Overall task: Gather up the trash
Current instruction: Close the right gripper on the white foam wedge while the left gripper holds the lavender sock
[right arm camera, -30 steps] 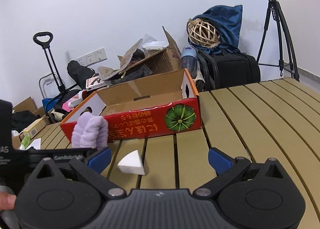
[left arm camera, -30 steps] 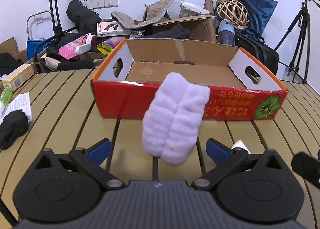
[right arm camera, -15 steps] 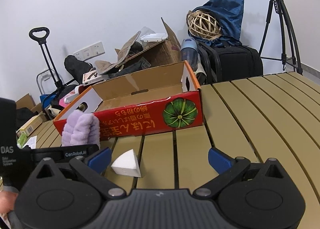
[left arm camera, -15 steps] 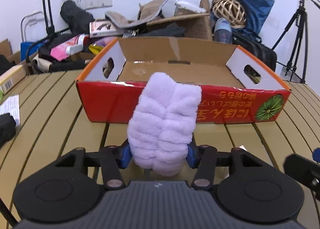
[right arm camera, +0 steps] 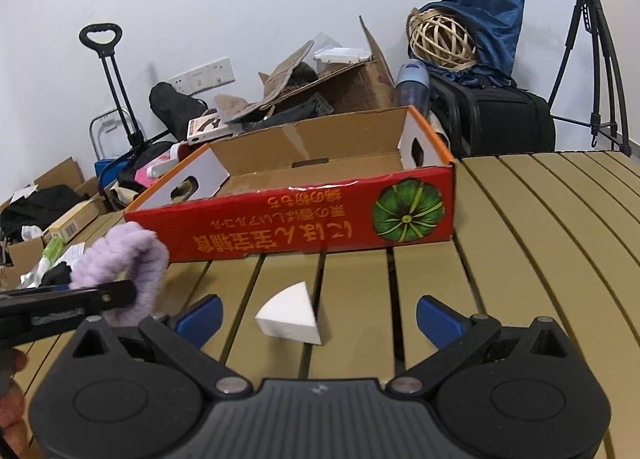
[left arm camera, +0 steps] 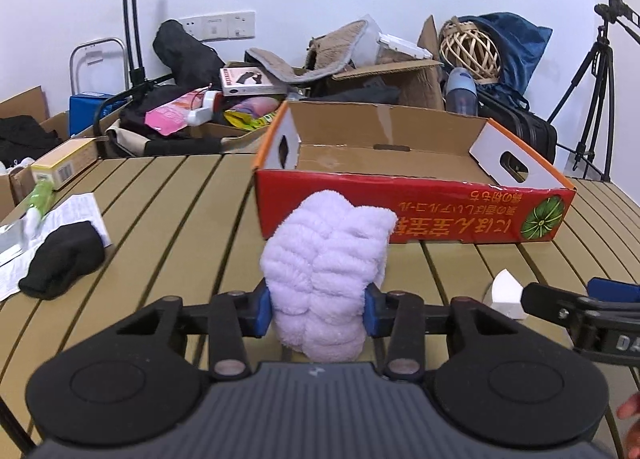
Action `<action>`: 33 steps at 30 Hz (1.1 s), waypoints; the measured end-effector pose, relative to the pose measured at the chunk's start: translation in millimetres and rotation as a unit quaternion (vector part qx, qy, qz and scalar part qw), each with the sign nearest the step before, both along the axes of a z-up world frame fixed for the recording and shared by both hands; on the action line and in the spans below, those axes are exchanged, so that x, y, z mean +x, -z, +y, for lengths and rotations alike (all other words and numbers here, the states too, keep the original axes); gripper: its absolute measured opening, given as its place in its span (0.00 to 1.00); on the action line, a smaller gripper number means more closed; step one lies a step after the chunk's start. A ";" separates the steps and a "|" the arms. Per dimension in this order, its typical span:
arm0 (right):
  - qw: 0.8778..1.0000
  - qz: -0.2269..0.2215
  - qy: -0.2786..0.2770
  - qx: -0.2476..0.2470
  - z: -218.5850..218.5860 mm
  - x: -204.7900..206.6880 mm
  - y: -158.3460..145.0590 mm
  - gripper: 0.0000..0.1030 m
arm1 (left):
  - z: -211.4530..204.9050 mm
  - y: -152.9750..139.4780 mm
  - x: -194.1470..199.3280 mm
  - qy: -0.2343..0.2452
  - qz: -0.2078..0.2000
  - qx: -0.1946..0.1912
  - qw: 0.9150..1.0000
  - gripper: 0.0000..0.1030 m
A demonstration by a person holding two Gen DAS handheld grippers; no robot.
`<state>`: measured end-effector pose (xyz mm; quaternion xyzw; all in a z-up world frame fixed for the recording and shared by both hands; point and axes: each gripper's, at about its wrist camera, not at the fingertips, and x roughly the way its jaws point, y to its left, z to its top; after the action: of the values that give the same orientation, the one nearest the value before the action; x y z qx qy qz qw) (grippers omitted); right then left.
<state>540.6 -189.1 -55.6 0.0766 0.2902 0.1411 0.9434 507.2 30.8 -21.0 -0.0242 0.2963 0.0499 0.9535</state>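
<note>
two jaws of the left gripper (left arm camera: 318, 309) have just been closing and are now pinched on the lilac fluffy cloth (left arm camera: 326, 279), which was loose between them a second ago; it is judged ready for the red cardboard box (left arm camera: 416, 215) just behind. in the right view, the right gripper (right arm camera: 319, 317) is seen spread around a white foam wedge (right arm camera: 290, 315) on the slatted table (right arm camera: 520, 259), untouched.
</note>
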 end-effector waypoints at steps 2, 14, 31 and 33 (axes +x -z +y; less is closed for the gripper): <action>1.000 0.004 -0.002 -0.004 3.7 0.8 1.6 1.00 | 4.2 -2.0 -6.9 -0.001 -0.003 -0.001 1.000 0.41; 0.999 0.043 0.012 0.006 20.5 9.5 10.1 0.87 | 26.3 -10.1 -34.8 0.007 -0.014 -0.013 1.000 0.41; 0.998 0.044 0.031 -0.026 48.8 20.3 11.7 0.30 | 52.8 -17.3 -62.9 0.013 -0.032 -0.038 0.999 0.41; 0.998 0.041 0.032 -0.020 48.3 17.1 9.8 0.28 | 54.8 -18.7 -67.8 0.014 -0.035 -0.041 0.998 0.41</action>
<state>557.8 -140.8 -65.4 0.0722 0.3285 0.1018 0.9362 439.5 85.6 -2.4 -0.0609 0.2653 0.0235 0.9619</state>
